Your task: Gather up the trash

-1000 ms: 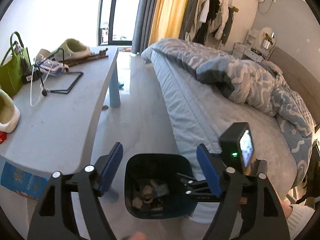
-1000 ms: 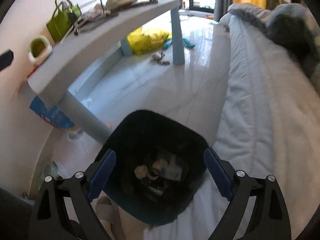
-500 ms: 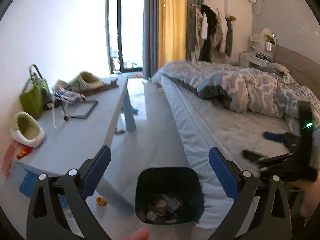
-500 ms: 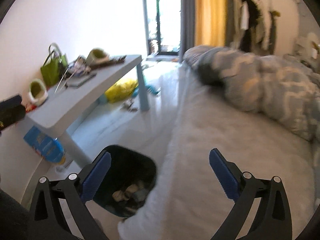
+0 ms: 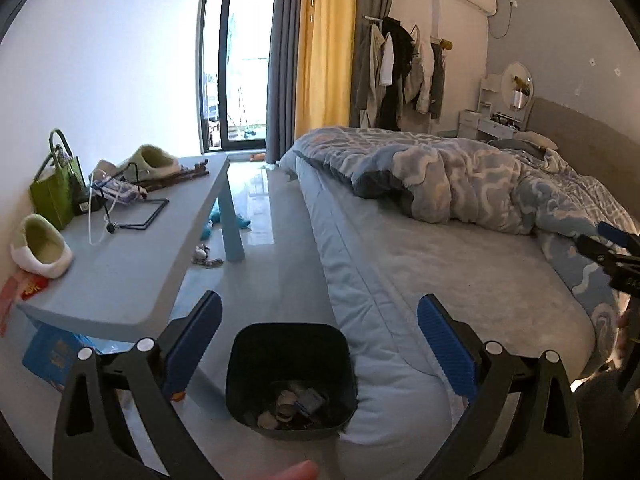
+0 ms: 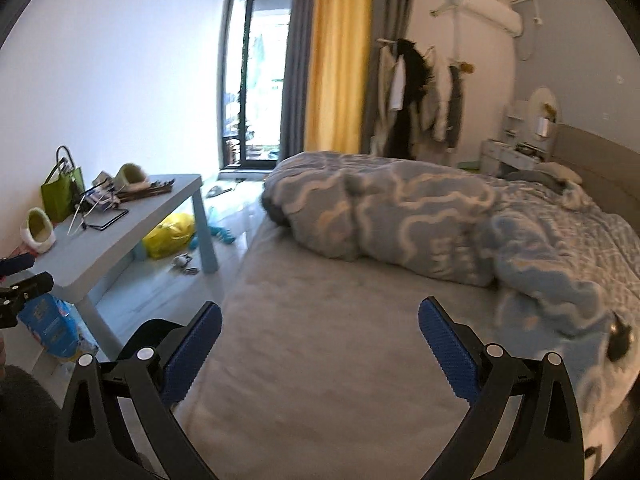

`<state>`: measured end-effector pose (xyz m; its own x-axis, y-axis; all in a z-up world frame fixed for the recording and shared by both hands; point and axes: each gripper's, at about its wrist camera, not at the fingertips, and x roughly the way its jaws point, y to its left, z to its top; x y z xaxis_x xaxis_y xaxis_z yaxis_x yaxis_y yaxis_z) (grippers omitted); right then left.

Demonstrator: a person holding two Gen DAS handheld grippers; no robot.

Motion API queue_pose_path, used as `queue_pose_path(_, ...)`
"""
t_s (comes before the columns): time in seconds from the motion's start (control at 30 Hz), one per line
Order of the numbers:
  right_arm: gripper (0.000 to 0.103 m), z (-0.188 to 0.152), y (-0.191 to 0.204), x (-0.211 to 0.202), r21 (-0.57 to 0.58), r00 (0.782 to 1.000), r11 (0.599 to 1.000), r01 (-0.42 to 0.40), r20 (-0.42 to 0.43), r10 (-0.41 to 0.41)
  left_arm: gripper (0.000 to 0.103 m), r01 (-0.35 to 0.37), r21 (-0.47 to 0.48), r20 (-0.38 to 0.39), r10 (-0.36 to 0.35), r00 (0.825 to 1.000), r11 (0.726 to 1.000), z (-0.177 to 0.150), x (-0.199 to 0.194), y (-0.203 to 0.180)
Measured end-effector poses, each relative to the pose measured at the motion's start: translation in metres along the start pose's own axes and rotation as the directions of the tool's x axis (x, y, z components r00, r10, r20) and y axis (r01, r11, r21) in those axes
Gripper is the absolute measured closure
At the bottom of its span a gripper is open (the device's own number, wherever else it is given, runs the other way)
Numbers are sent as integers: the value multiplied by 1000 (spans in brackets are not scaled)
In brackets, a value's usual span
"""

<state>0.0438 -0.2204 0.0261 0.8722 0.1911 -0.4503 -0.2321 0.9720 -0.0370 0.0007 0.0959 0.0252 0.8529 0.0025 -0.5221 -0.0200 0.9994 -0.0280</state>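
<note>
A dark bin [image 5: 290,376] stands on the floor between the table and the bed, with several scraps of trash [image 5: 294,404] at its bottom. My left gripper [image 5: 318,344] is open and empty, held above and behind the bin. My right gripper [image 6: 320,344] is open and empty over the bed's grey sheet [image 6: 340,340]; the bin's rim [image 6: 150,330] shows behind its left finger. The right gripper also shows at the right edge of the left wrist view [image 5: 612,252].
A grey-blue table [image 5: 132,264] on the left bears a green bag [image 5: 56,188], slippers [image 5: 40,246] and a black wire stand [image 5: 140,212]. Under it lie a yellow bag [image 6: 170,236] and a blue packet [image 6: 48,324]. A rumpled duvet [image 6: 440,220] covers the bed.
Both grippers have risen and tilted up from the bin. The right gripper has swung right, from over the bin to over the bed. Both stayed open.
</note>
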Motion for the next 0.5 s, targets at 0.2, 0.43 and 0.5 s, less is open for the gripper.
queue_pose_path(0.2,3,-21,-29,-28,14,1000,999,30,-8,-29,3,-23,-22,26,23,999,1000,-6,-6,-11)
queue_pose_path(0.43,3,-29,-51,-33,28,999,999,36,-2,-36,3,-21,-60,25,22,999,998,-16,4,-15)
queue_pose_path(0.5,3,-33,-54,-31,27,1000,1000,9,-12,-9,3,-19,-52,17,20,1000,998,-17,7,-18)
